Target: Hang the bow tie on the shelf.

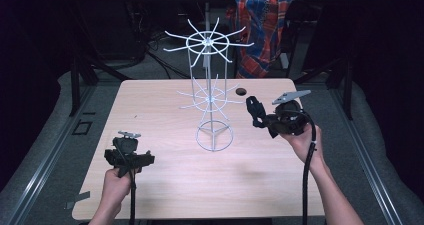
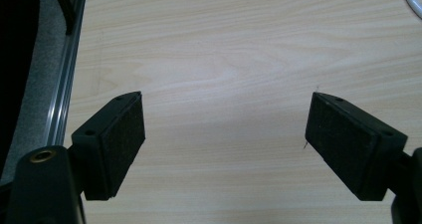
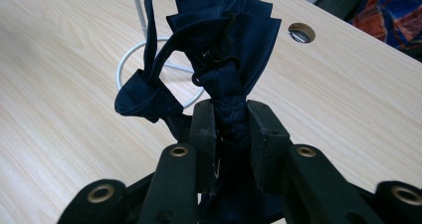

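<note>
Right gripper (image 3: 226, 122) is pinching a dark cloth (image 3: 224, 50) w/ fingers closed, holding it right of the wire rack (image 1: 210, 92), prob. to hang it. Left gripper (image 2: 224, 134), fingers wide apart, is idling over bare counter (image 2: 224, 45), lower left.

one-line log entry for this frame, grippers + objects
left gripper: open, empty, low over table | right gripper: shut on dark blue fabric, raised beside white wire rack | rack hooks: bare
</note>
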